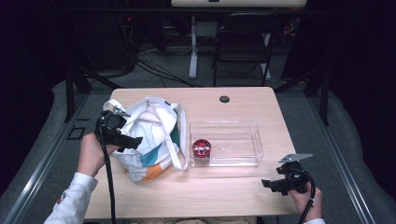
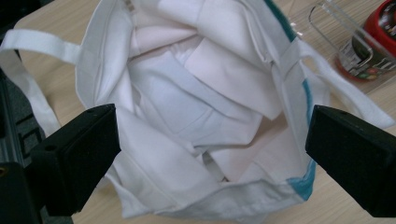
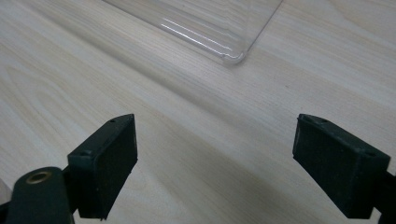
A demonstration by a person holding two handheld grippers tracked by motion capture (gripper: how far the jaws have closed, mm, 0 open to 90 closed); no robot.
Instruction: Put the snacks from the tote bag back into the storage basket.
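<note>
A white cloth tote bag (image 1: 152,135) with teal and orange patches lies on the left half of the wooden table (image 1: 233,196), its mouth gaping. My left gripper (image 1: 132,142) hovers at the bag's left rim. In the left gripper view it (image 2: 210,135) is open, its jaws wide apart over the bag's white inside (image 2: 196,107), with nothing pinched. A small jar with a red lid (image 1: 201,150) stands in the left end of a clear plastic tray (image 1: 254,135). My right gripper (image 1: 271,185) is open low over bare wood near the tray's front right corner (image 3: 229,56).
A black round grommet (image 1: 224,99) sits in the table near its far edge. A dark folding chair (image 1: 243,42) and a desk leg (image 1: 193,46) stand beyond the table. The bag's handle (image 1: 180,149) loops toward the jar (image 2: 369,46).
</note>
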